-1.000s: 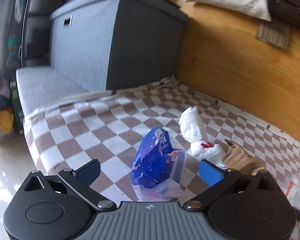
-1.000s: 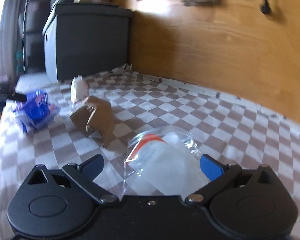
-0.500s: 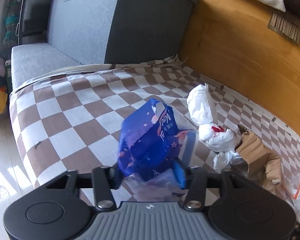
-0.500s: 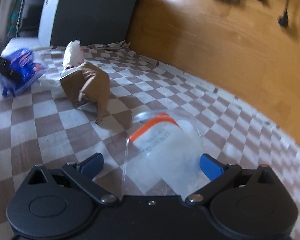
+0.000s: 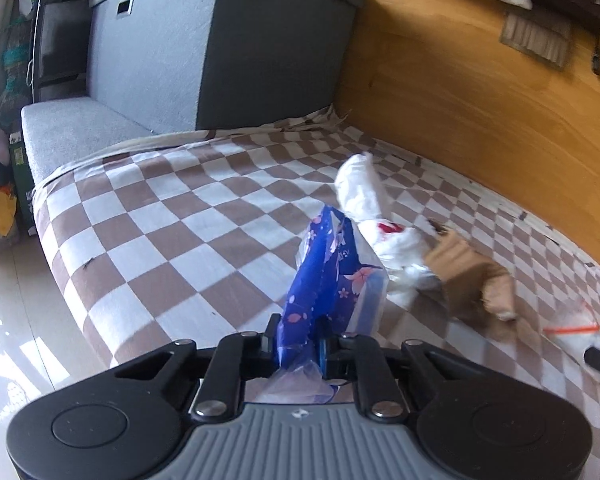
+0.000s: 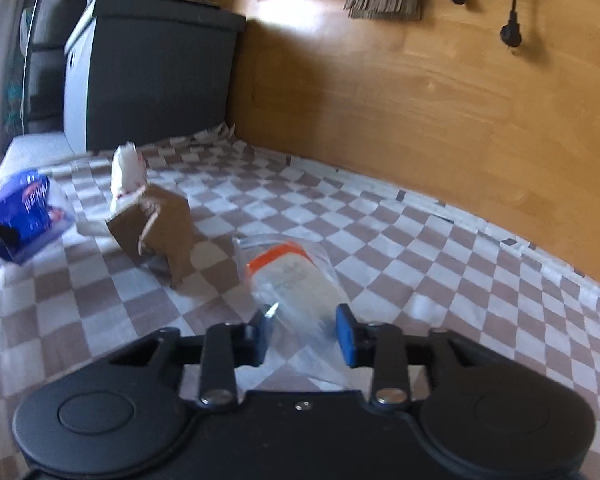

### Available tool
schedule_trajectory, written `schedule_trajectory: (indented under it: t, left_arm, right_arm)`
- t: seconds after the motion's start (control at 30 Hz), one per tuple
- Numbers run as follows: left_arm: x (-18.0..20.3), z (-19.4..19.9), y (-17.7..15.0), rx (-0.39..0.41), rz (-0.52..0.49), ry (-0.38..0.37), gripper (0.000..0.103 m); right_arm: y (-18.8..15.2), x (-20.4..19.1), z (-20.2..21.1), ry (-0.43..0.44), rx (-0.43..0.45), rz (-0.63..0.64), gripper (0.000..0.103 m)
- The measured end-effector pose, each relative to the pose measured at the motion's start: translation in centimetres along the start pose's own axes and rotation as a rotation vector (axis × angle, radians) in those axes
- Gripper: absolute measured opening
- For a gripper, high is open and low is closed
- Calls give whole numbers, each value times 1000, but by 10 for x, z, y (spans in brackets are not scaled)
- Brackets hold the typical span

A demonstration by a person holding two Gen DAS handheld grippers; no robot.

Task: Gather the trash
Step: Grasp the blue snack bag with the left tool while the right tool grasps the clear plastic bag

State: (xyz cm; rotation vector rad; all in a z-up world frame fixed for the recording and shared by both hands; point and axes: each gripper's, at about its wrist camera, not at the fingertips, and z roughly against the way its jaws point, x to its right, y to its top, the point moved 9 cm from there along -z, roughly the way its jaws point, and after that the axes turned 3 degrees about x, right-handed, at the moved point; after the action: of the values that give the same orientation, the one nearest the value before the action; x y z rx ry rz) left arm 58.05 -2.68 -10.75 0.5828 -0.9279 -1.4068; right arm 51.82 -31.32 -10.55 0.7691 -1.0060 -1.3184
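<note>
My left gripper (image 5: 300, 344) is shut on a blue flowered tissue wrapper (image 5: 332, 280), which stands squeezed upright between the pads. Behind it lie a crumpled white bag (image 5: 364, 200) and a brown paper bag (image 5: 472, 280). In the right wrist view my right gripper (image 6: 306, 332) has its jaws closing on a clear zip bag (image 6: 296, 280) with an orange strip, and both pads touch its bunched sides. The same view shows the blue wrapper (image 6: 24, 208) at the far left, the white bag (image 6: 128, 168) and the brown paper bag (image 6: 156, 224).
Everything lies on a brown-and-white checkered sheet (image 5: 160, 220). A grey storage box (image 5: 220, 48) stands at the far end and a wooden panel (image 5: 480, 100) runs along the right. The bed edge drops to a tiled floor (image 5: 4, 320) on the left. Plugs (image 6: 510, 36) hang on the panel.
The left jaws went from wide open to shut on the blue wrapper, squeezing it narrow. The right jaws stayed wide until half a second ago, then closed in against the clear zip bag.
</note>
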Motion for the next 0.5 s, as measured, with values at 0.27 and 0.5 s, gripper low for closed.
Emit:
schedule_trajectory:
  t: [0.27, 0.5]
  left_arm:
    - [39, 41, -12, 24, -41, -49, 17]
    - [83, 70, -37, 10, -49, -129, 17]
  right_arm:
    - [12, 14, 43, 121, 15, -125, 15]
    - [16, 14, 90, 251, 22, -198, 13]
